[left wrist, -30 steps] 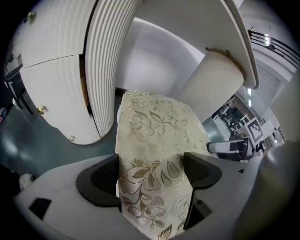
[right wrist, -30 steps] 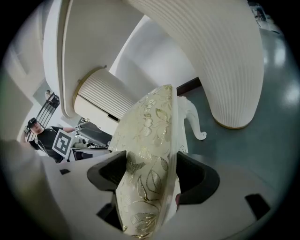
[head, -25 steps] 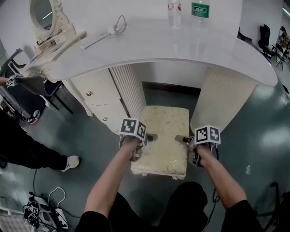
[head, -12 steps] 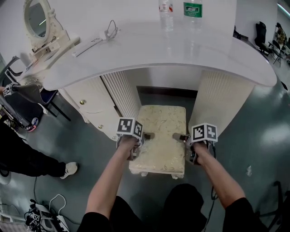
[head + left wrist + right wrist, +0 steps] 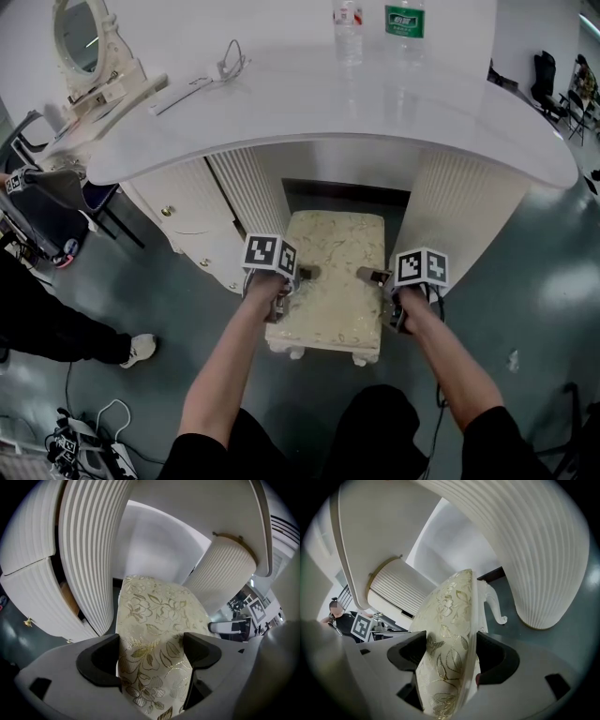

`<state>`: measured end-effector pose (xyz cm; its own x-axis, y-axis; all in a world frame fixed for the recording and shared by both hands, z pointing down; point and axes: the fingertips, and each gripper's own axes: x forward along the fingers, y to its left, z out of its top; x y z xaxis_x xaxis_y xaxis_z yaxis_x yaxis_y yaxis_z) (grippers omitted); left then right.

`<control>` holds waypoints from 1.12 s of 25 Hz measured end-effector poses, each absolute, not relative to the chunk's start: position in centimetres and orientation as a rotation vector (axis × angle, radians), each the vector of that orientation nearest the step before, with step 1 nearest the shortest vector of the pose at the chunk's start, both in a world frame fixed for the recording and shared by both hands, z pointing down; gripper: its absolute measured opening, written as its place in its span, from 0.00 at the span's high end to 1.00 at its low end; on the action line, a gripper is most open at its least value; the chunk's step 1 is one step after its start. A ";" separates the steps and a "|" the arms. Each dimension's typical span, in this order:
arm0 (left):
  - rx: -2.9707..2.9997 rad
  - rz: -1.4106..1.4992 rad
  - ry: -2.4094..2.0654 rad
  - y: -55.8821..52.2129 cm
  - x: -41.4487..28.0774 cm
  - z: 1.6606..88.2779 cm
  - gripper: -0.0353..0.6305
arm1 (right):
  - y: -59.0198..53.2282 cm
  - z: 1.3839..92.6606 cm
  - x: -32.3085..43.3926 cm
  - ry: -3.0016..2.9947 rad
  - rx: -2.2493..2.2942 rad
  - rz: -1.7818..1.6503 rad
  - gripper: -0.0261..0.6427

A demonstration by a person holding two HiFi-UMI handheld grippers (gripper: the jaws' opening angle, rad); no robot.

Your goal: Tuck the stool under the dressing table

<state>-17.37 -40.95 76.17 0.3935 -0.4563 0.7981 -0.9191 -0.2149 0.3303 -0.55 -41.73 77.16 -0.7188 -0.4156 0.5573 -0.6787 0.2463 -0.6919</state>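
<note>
The stool [image 5: 330, 281] has a cream seat with a gold floral pattern and white legs. It stands in the knee gap of the white dressing table [image 5: 450, 112], its far end under the tabletop's edge. My left gripper [image 5: 302, 274] is shut on the seat's left edge, my right gripper [image 5: 371, 276] on its right edge. In the left gripper view the stool's floral cushion [image 5: 152, 620] fills the space between the jaws of the left gripper [image 5: 150, 656]. The right gripper view shows the stool's seat edge [image 5: 450, 620] pinched in the right gripper [image 5: 450, 657], one curved leg [image 5: 496, 606] beyond.
Fluted white pedestals flank the gap, the left pedestal [image 5: 248, 187] with drawers [image 5: 187, 220] beside it, the right pedestal [image 5: 459, 216] close to the stool. A mirror [image 5: 80, 37], a cable [image 5: 225, 66] and two bottles [image 5: 349, 19] sit on top. A person's shoe [image 5: 141, 349] is at left.
The stool has slid farther into the gap under the tabletop, and both grippers have moved forward with it, still clamped on its sides.
</note>
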 end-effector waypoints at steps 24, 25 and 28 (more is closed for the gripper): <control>1.874 0.689 -1.219 -49.1 -17.6 75.8 0.31 | -49.7 76.9 -0.8 -2.291 1.091 1.420 0.53; 1.875 0.689 -1.221 -49.2 -17.6 75.8 0.31 | -49.8 76.9 -0.8 -2.294 1.096 1.419 0.53; 1.890 0.673 -1.237 -50.4 -17.8 75.6 0.31 | -51.0 76.7 -0.9 -2.307 1.120 1.414 0.53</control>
